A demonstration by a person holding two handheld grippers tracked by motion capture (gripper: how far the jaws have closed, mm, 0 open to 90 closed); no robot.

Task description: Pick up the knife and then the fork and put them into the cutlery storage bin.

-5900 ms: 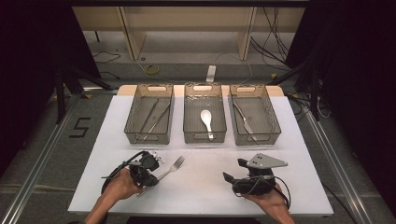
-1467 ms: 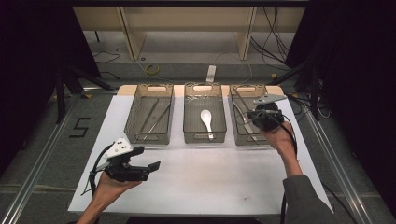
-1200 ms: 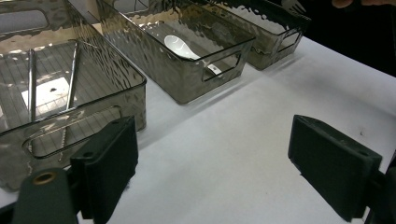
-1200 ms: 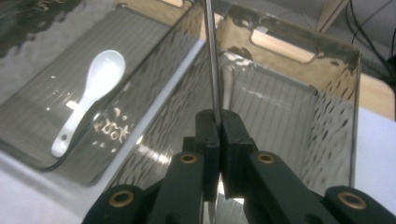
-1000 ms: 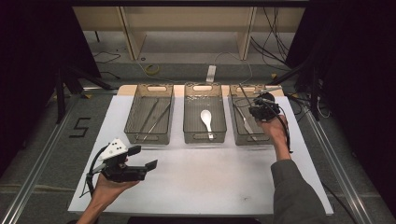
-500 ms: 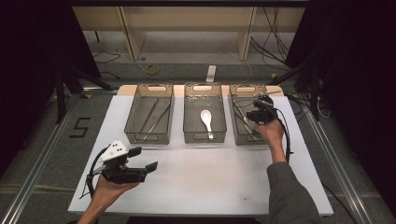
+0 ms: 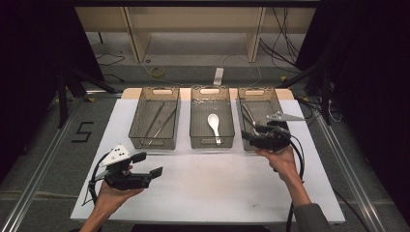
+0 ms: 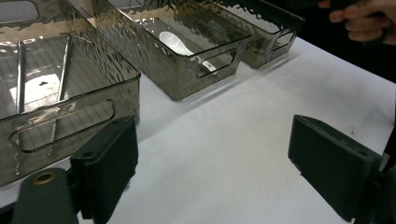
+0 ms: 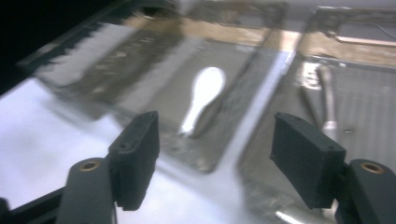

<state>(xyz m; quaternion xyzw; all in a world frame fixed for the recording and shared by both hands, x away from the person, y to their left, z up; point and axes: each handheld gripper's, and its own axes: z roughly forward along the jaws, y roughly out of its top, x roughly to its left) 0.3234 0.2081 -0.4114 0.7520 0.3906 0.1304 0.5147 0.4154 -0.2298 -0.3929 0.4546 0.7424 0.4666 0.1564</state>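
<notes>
your right hand-held gripper (image 7: pixel 252 138) is at the near edge of the right bin (image 7: pixel 276 104); its jaws have just been opening and are wide, with nothing between them. the fork (image 7: pixel 248 115) lies in that bin. your left hand-held gripper (image 7: pixel 148 164) is wide and empty over the desk (image 7: pixel 217 179).

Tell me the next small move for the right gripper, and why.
Probably draw the right gripper back toward the person. Its jaws have just been opening and hold nothing, and metal cutlery lies in the right bin, so that drop looks done.

Right tool (image 7: pixel 247 137) over right bin (image 7: pixel 256 104)
</notes>
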